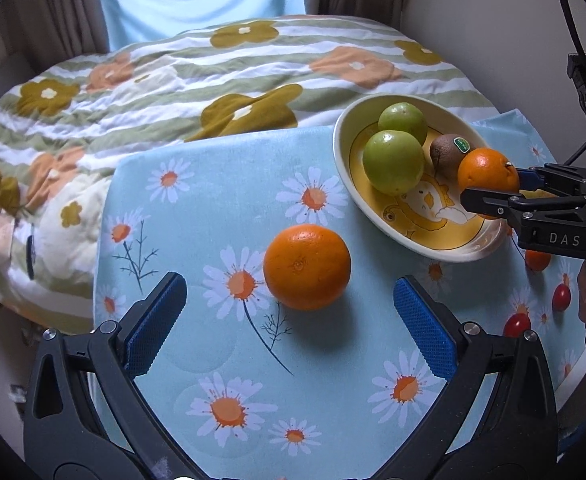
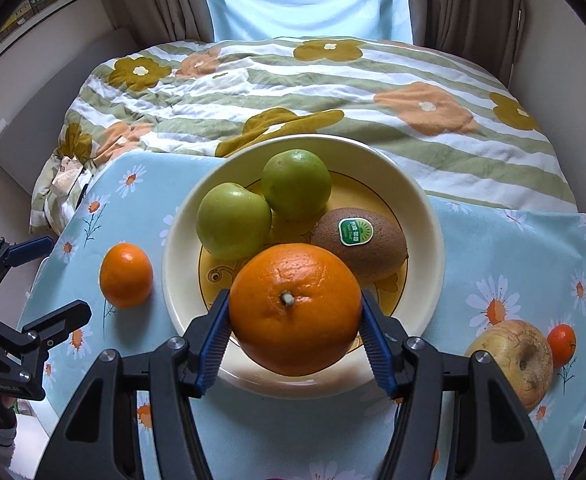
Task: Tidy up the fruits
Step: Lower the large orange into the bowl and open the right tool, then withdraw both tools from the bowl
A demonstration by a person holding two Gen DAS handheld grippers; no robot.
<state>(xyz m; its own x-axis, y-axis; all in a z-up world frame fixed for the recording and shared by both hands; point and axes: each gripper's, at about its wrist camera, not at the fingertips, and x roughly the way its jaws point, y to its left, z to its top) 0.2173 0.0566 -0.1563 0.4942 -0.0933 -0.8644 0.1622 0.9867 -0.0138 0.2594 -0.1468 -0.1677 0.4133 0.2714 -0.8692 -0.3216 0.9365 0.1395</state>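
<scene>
My right gripper (image 2: 295,328) is shut on a large orange (image 2: 295,308) and holds it over the near rim of a cream and yellow bowl (image 2: 429,216). In the bowl lie two green apples (image 2: 233,226) and a kiwi (image 2: 360,245) with a green sticker. From the left wrist view the same held orange (image 1: 488,174) hangs over the bowl (image 1: 343,140) at the right. My left gripper (image 1: 289,320) stands open just short of a second orange (image 1: 307,266) on the daisy tablecloth, with nothing between its blue pads. That second orange (image 2: 126,275) lies left of the bowl.
A pale wrinkled apple (image 2: 513,360) and a small tangerine (image 2: 561,340) lie right of the bowl. Small red tomatoes (image 1: 561,297) sit near the table's right edge. A flowered striped quilt (image 1: 173,80) covers the bed behind the table. A person's hand shows at the far right.
</scene>
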